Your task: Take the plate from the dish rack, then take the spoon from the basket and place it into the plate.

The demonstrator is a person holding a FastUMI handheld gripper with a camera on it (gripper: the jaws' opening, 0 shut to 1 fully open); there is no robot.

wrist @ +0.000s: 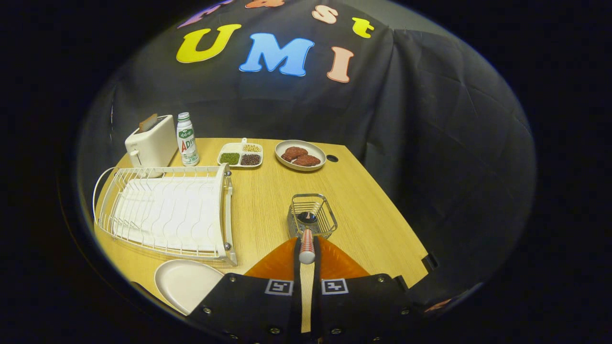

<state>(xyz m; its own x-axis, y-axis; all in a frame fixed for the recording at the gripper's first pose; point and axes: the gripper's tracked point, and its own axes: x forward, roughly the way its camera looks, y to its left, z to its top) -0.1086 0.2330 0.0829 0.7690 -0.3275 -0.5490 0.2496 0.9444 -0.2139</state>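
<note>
A small wire basket [312,215] stands on the wooden table just ahead of my fingers. The spoon [307,239] lies with its dark bowl inside the basket and its red-and-white handle sticking back toward me. My gripper [306,255] is shut on the spoon's handle end, both fingers pressing its sides. An empty pale plate [184,283] rests flat on the table near its front edge, left of my fingers. The white dish rack [167,210] sits behind the plate with nothing in its slots.
At the back of the table stand a white toaster [151,142], a bottle [187,139], a divided tray of beans [241,155] and a dish of brown patties [300,155]. The table's right edge [397,215] runs close beside the basket.
</note>
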